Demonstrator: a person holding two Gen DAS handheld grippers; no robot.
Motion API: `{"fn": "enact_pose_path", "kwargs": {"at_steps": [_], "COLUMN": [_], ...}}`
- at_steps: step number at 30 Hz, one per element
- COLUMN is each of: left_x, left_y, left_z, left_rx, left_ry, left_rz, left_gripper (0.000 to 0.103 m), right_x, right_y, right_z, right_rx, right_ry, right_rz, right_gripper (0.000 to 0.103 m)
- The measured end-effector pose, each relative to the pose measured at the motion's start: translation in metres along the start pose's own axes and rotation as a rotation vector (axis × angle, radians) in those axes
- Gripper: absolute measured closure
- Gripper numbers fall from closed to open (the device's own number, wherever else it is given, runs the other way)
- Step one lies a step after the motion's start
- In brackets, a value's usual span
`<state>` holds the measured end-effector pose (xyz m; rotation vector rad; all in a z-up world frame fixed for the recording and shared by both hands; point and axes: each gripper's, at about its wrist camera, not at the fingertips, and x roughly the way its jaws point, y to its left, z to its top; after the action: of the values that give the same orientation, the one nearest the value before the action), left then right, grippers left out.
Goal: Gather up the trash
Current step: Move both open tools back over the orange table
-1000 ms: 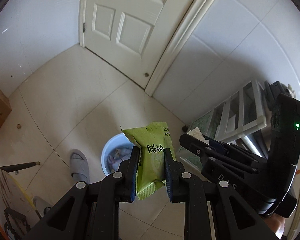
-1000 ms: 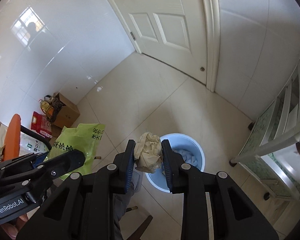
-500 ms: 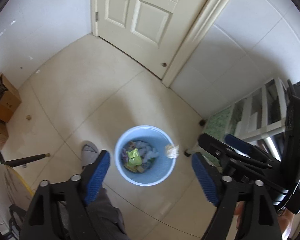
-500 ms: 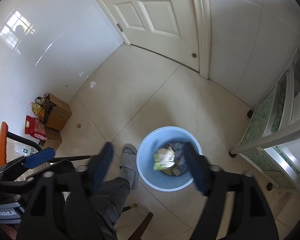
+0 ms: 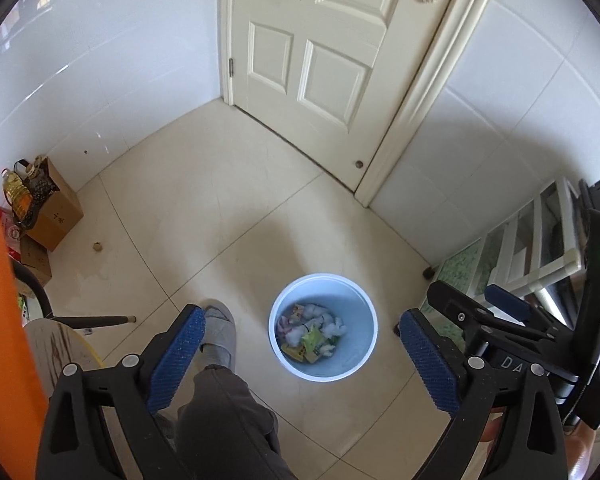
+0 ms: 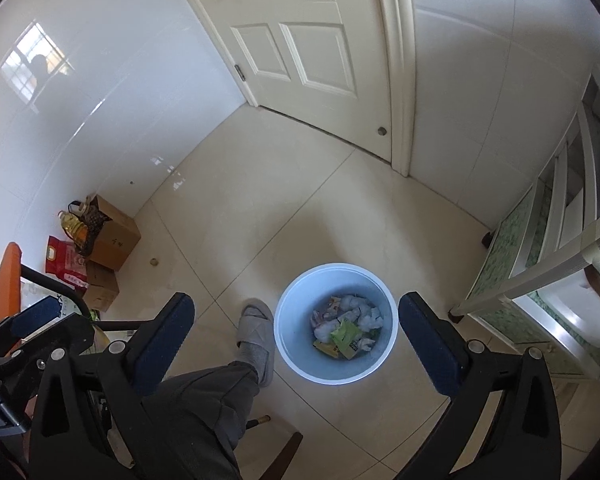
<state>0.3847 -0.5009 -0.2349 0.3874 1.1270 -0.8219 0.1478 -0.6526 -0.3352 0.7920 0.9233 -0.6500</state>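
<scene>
A pale blue trash bin (image 5: 362, 354) stands on the tiled floor below both grippers; it also shows in the right wrist view (image 6: 296, 354). Inside lie a green snack bag (image 5: 311, 337) (image 6: 345, 334), crumpled white paper (image 5: 332, 326) (image 6: 360, 314) and other wrappers. My left gripper (image 5: 302, 356) is wide open and empty, high above the bin. My right gripper (image 6: 296, 346) is wide open and empty, also above the bin. The right gripper's body shows at the right in the left wrist view (image 5: 540, 332).
The person's leg and grey slipper (image 5: 220, 332) (image 6: 256, 336) are just left of the bin. Cardboard boxes with an oil bottle (image 5: 48, 208) (image 6: 108, 236) stand by the left wall. A white door (image 5: 320, 40) is ahead. A white shelf unit (image 6: 560, 272) is at right. An orange chair (image 5: 0, 320) is at left.
Both grippers opened and let go: the green bag and the crumpled paper dropped into the bin. Both grippers have since risen, so the bin looks smaller and farther below.
</scene>
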Motion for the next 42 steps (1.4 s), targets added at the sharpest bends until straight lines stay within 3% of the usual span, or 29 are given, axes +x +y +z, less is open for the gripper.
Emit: {"fn": "enact_pose_path", "kwargs": {"at_steps": [11, 18, 31, 36, 42], "left_x": [-0.103, -0.181, -0.336, -0.375, -0.415], "left_y": [0.016, 0.047, 0.107, 0.124, 0.131], "left_z": [-0.043, -0.088, -0.218, -0.276, -0.345], "left_rx": [-0.021, -0.052, -0.185, -0.254, -0.349], "left_ry": [-0.162, -0.295, -0.598, -0.662, -0.726], "left_rz": [0.002, 0.022, 0.144, 0.207, 0.337], "left_gripper": [0.007, 0.006, 0.001, 0.001, 0.001], "right_x": [-0.076, -0.129, -0.208, -0.227, -0.246], "right_y": [0.057, 0.103, 0.227, 0.277, 0.341], "right_z": [-0.004, -0.011, -0.044, -0.062, -0.091], "right_rx": [-0.088, -0.166, -0.379, -0.464, -0.568], "right_ry": [-0.131, -0.221, -0.366, -0.402, -0.430], "right_rz": [0.037, 0.084, 0.219, 0.272, 0.362], "right_gripper": [0.000, 0.000, 0.000, 0.000, 0.000]}}
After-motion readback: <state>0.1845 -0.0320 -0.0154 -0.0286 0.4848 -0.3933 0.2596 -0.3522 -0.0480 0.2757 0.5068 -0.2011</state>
